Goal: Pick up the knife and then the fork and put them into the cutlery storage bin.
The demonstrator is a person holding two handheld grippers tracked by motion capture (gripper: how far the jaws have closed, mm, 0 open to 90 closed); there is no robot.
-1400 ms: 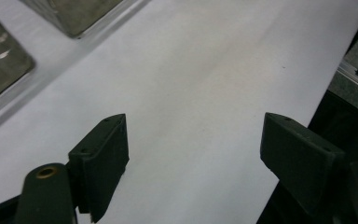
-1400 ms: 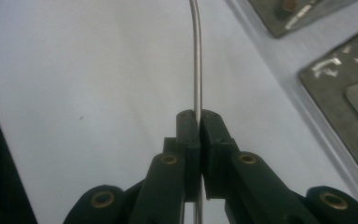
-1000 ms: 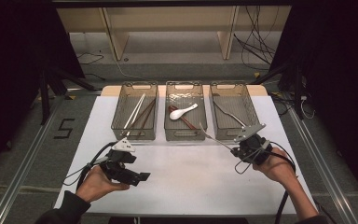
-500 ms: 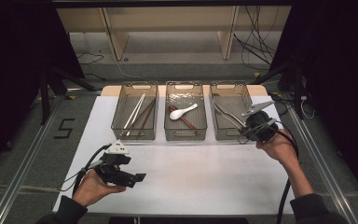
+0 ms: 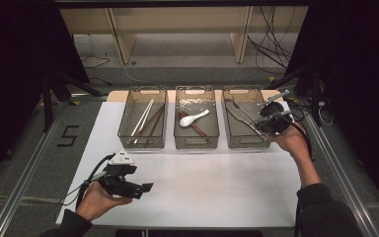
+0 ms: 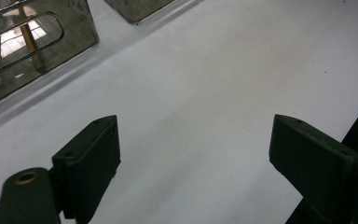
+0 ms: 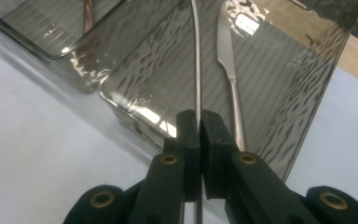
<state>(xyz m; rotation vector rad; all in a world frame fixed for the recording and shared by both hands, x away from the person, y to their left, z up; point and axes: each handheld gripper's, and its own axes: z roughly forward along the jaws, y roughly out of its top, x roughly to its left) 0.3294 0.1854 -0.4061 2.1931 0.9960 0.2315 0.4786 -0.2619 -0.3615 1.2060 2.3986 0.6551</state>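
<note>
My right gripper (image 5: pixel 264 123) hovers at the near right edge of the right smoked-plastic bin (image 5: pixel 247 144). It is shut on the thin handle of a metal utensil (image 7: pixel 196 56). In the right gripper view the jaws (image 7: pixel 199 117) pinch that handle, which runs up over the bin; its head is out of frame. A metal knife (image 7: pixel 228 60) lies inside the bin beside it. My left gripper (image 5: pixel 145 187) rests low over the white table (image 5: pixel 217 192) at the front left. In the left gripper view it is open (image 6: pixel 196 144) with only bare table between the jaws.
Three bins stand in a row at the table's far side. The left bin (image 5: pixel 143 144) holds chopsticks (image 5: pixel 145 118), and the middle bin (image 5: pixel 196 144) holds a white spoon (image 5: pixel 193 119) with dark sticks. Cables trail from both grippers. Shelving stands beyond the table.
My right hand has carried the metal utensil from the table in front of the right bin up and away, to that bin's near right edge. The left hand has barely shifted.
</note>
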